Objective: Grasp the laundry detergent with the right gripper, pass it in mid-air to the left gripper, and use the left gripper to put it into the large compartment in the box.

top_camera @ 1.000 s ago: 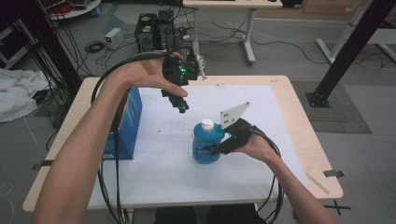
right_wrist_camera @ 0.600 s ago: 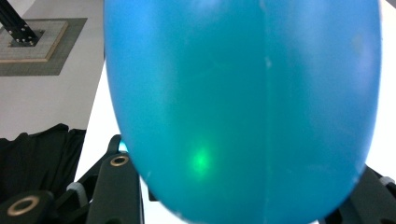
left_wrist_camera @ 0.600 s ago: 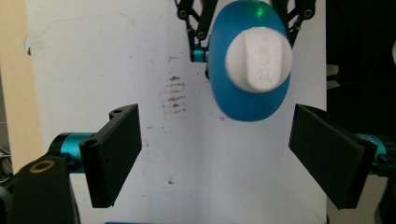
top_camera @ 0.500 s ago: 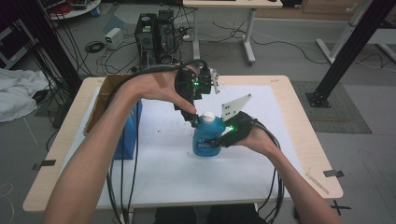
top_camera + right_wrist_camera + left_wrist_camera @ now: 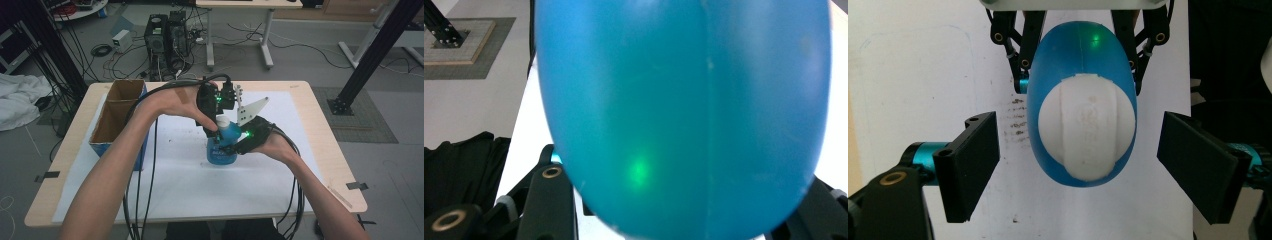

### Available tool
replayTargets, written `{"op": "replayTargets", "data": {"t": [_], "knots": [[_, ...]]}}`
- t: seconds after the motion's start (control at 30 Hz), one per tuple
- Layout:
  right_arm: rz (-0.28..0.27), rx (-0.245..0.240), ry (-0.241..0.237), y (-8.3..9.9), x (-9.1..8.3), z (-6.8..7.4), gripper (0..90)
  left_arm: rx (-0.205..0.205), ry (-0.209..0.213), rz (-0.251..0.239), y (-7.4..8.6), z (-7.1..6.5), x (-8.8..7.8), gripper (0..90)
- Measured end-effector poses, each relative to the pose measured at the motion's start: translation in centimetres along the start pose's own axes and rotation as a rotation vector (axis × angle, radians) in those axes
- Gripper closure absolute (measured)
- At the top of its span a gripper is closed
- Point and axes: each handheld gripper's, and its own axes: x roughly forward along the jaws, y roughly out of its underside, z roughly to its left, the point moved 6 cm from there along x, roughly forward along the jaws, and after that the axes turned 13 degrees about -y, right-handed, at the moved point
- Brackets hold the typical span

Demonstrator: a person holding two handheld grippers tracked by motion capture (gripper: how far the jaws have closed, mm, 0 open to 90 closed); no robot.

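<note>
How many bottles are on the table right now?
1. The blue bottle stands mid-table on the white sheet, clamped by the right hand-held gripper, the left hand-held gripper over its white cap. The cardboard box could hide more.

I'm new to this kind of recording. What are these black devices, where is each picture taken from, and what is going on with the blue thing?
A person sits at a table holding a hand-operated two-jaw gripper in each hand. The high view looks down from above; the other two pictures come from cameras riding on each gripper. The right gripper is clamped on the body of a blue bottle standing upright on white paper. The left gripper hangs over it, pointing down, jaws open either side of the white cap without touching it. An open cardboard box with blue sides stands at the table's left.
</note>
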Motion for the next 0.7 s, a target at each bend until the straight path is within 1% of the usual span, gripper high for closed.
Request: {"op": "replayTargets", "data": {"t": [0.2, 0.37, 0.47, 0.5, 0.63, 0.67, 0.7], "knots": [[0.003, 0.005, 0.000, 0.1, 0.1, -0.1, 46.4, 0.007, 0.019, 0.011, -0.2, -0.3, 0.9, 17.3], [0.000, 0.010, 0.000, 0.1, 0.0, -0.1, 46.3, 0.012, 0.020, 0.014, -0.2, -0.5, 1.6, 17.6], [0.003, 0.010, -0.001, 0.1, 0.0, -0.1, 46.3, 0.011, 0.013, 0.023, -0.2, -0.5, 1.9, 17.7], [0.008, 0.007, 0.000, 0.1, 0.0, -0.1, 46.3, 0.009, 0.010, 0.022, -0.2, -0.4, 2.0, 18.0], [0.009, 0.007, 0.003, 0.2, 0.0, -0.1, 46.4, 0.011, 0.018, 0.020, -0.2, -0.6, 2.1, 20.1], [0.009, 0.007, 0.002, 0.2, 0.0, -0.1, 46.4, 0.018, 0.012, 0.019, -0.2, -0.6, 2.1, 20.3], [0.006, 0.010, 0.002, 0.2, 0.0, -0.1, 46.3, 0.016, 0.011, 0.015, -0.3, -0.6, 2.2, 23.3]]}}
